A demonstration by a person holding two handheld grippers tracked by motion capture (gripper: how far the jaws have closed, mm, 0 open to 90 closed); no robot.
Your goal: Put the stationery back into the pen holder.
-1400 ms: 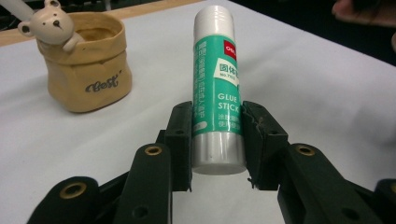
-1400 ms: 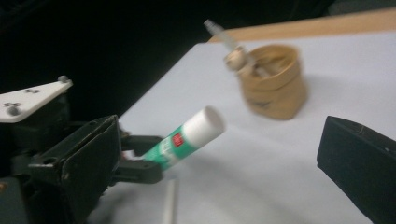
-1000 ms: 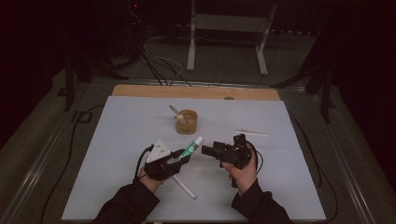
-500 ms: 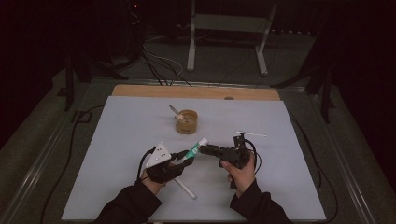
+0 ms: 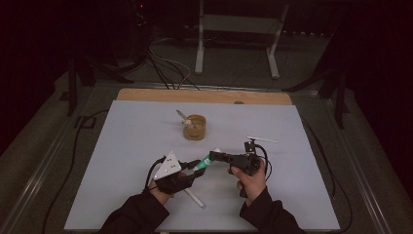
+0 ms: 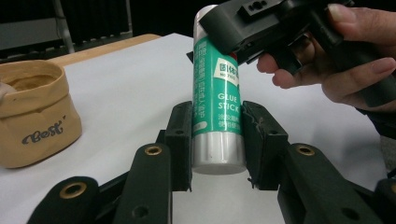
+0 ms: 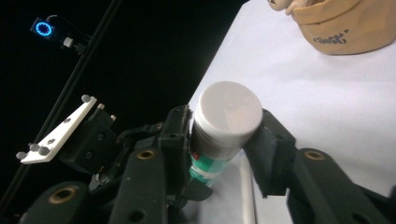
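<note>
L tool (image 6: 217, 140) grips green-labelled glue stick (image 6: 217, 98) at its base; R tool (image 7: 224, 140), jaws just closing, clamps its white cap (image 7: 228, 114).

A white desk (image 5: 136, 146) fills the middle of the high view, with a strip of bare wood (image 5: 204, 96) along its far edge at twelve o'clock. The room around it is dark. Beyond the desk, a pale metal stand (image 5: 238, 29) rises from a grey floor (image 5: 234, 78), and black cables (image 5: 165, 68) snake across it at eleven o'clock. In the right gripper view, a small blue ring light (image 7: 43, 29) glows at ten o'clock
</note>
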